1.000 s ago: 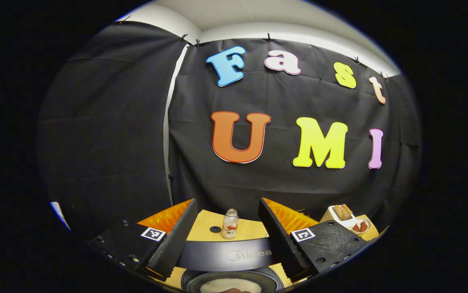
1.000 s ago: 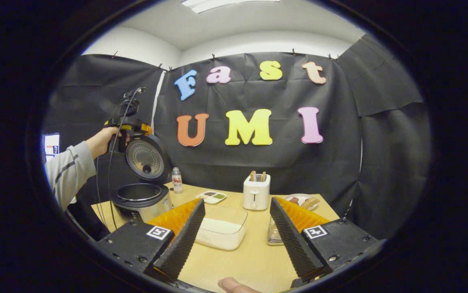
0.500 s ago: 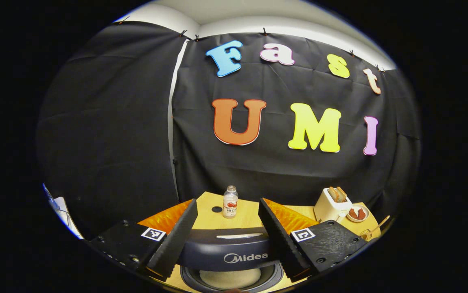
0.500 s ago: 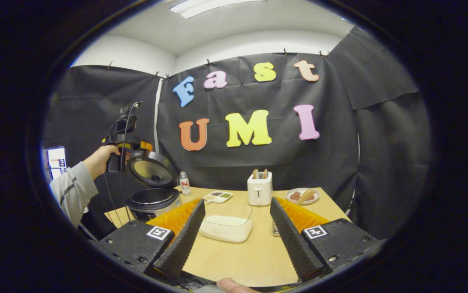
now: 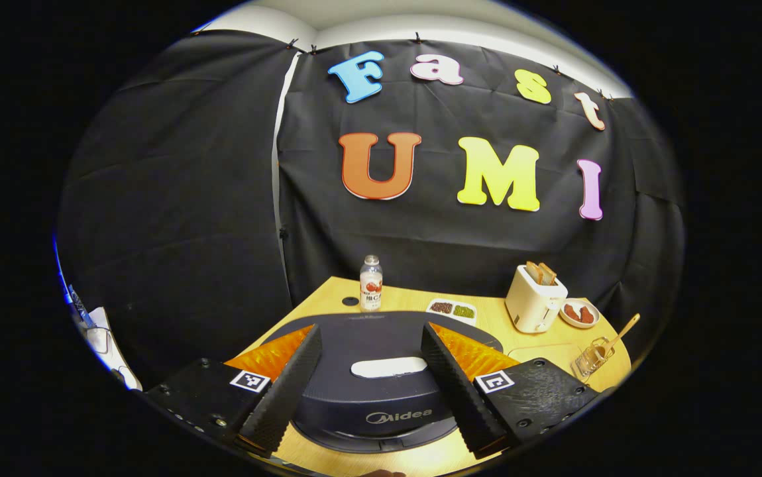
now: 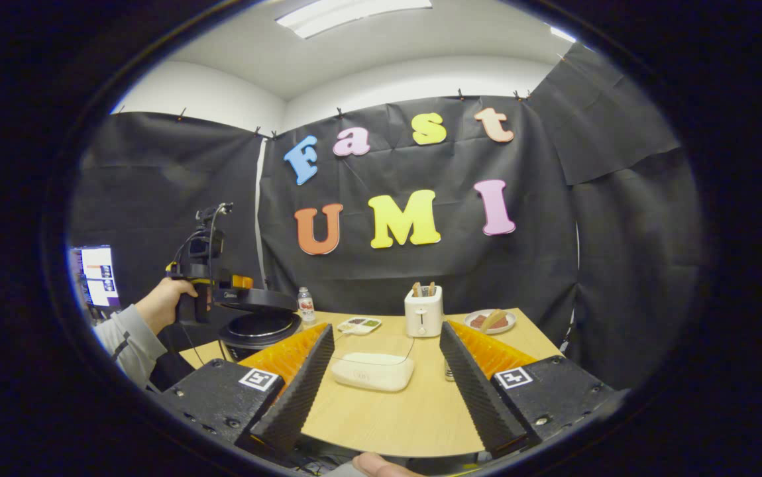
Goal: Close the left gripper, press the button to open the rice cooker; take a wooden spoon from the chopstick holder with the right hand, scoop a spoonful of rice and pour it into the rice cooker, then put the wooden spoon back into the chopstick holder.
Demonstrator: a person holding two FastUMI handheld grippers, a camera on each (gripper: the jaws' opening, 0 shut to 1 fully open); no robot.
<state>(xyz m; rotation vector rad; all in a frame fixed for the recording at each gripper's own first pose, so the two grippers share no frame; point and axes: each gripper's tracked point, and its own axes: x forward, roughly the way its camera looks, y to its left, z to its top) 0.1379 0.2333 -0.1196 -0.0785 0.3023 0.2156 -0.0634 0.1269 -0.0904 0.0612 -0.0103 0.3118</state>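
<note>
**A:** While you are counting, what is sitting on the table (image 6: 387,417)?

**B:** 1 rice cooker (image 5: 374,397), 1 bottle (image 5: 371,283), 1 toaster (image 5: 535,302) with 2 slices sticking up, 1 small plate (image 5: 578,313), 1 divided dish (image 5: 451,309), and 1 chopstick holder (image 5: 592,358) with 1 wooden spoon (image 5: 621,330) leaning out of it. The right gripper view is also showing 1 clear container of rice (image 6: 373,370) lying near the middle of the table.

**A:** Where is the cooker lying relative to the left gripper (image 5: 369,387)?

**B:** Its dark lid is lying flat just under and between the 2 fingers, which are standing wide apart with nothing clamped. Whether they are touching the lid, I cannot tell.

**A:** And the right gripper (image 6: 384,384)?

**B:** Its jaws are also gaping wide, holding nothing, hovering over the near edge of the table.

**A:** What is the right gripper view giving you that the left is not?

**B:** It is showing the left gripper from the side, held by a hand (image 6: 163,303) in a grey sleeve (image 6: 126,338), sitting above the cooker lid, which is hanging almost level just over the pot. It is also showing 1 ceiling light (image 6: 351,10). The left gripper view is giving the lid's top and the spoon in its holder at the far right.
</note>
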